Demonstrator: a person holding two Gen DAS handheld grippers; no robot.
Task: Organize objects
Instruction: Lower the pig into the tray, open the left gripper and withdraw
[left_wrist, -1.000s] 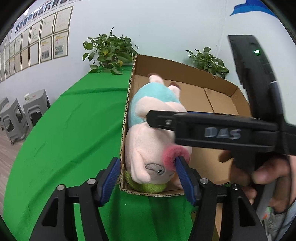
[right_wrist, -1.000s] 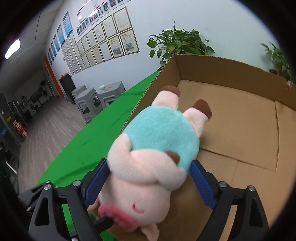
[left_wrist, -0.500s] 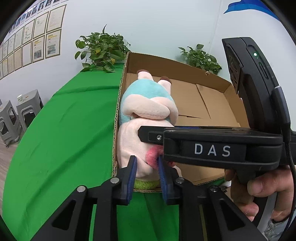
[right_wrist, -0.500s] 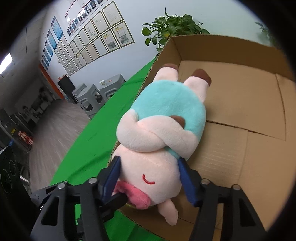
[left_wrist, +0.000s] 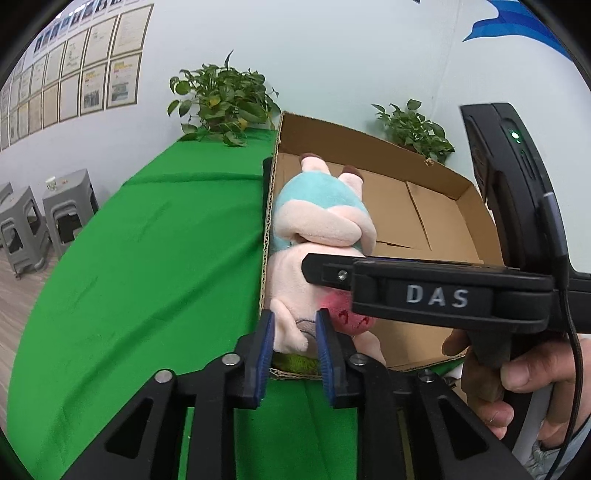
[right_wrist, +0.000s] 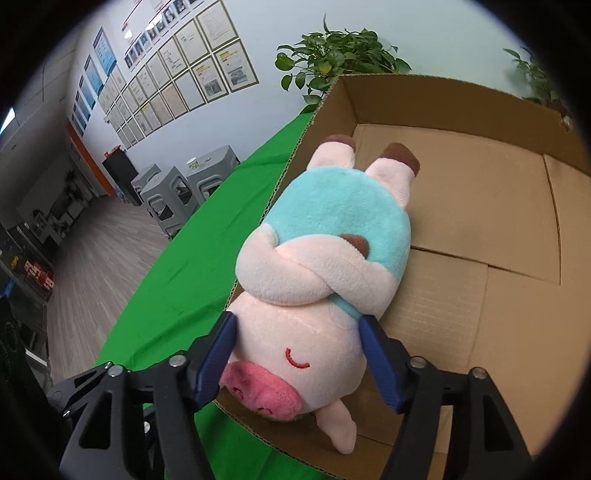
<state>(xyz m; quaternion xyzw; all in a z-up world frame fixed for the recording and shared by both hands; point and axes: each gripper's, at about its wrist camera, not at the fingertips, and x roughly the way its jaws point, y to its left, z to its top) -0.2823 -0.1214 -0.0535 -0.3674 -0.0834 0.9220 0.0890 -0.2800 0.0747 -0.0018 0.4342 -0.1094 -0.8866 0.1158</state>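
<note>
A plush pig (left_wrist: 317, 229) with a pink head and teal body lies on its back in the near left corner of an open cardboard box (left_wrist: 436, 221), head toward me. My left gripper (left_wrist: 293, 339) is shut on the pig's ear at the box's near rim. My right gripper (right_wrist: 299, 354) clasps the pig's head (right_wrist: 295, 347) from both sides; in the left wrist view its black body (left_wrist: 436, 295) crosses above the pig. A green object (left_wrist: 295, 363) lies under the pig's head.
The box sits on a table with a green cloth (left_wrist: 147, 258). Two potted plants (left_wrist: 225, 99) (left_wrist: 413, 129) stand behind the box by the wall. Grey stools (left_wrist: 40, 221) stand on the floor to the left.
My left gripper closed from wide open onto the pig's ear. My right gripper slid from the pig's body back to its head and narrowed on it.
</note>
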